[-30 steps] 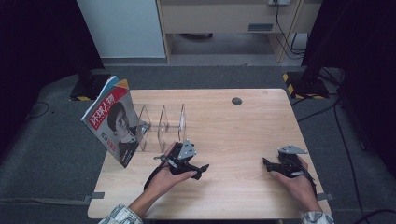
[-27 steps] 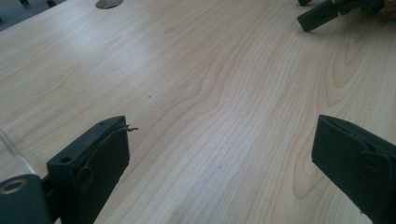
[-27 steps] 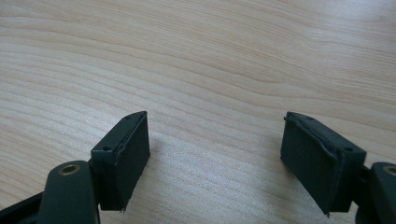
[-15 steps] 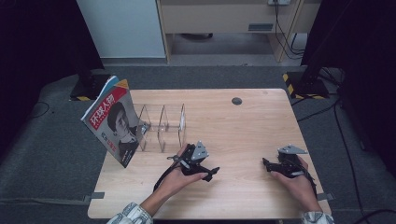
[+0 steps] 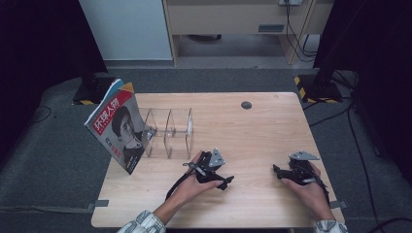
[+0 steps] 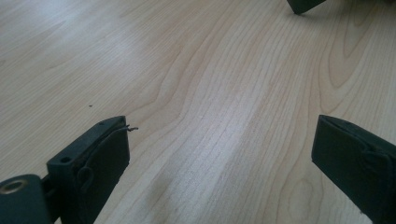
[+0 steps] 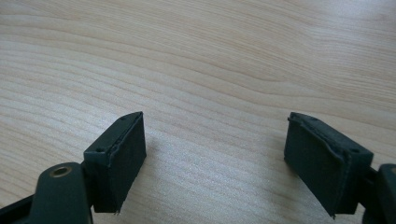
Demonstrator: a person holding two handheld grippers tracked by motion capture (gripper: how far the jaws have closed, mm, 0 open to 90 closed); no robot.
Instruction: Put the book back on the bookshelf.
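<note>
Both grippers sit low over the pale, wavy-grained wooden table, the left gripper near the centre front and the right gripper at about 4 o'clock, each released with its blocky matte-black jaws spread wide over bare wood. Nearest the left gripper, up at 10 o'clock, stands the clear acrylic divider rack of thin upright panels. A glossy magazine leans tilted against the rack's far-left end.
</note>
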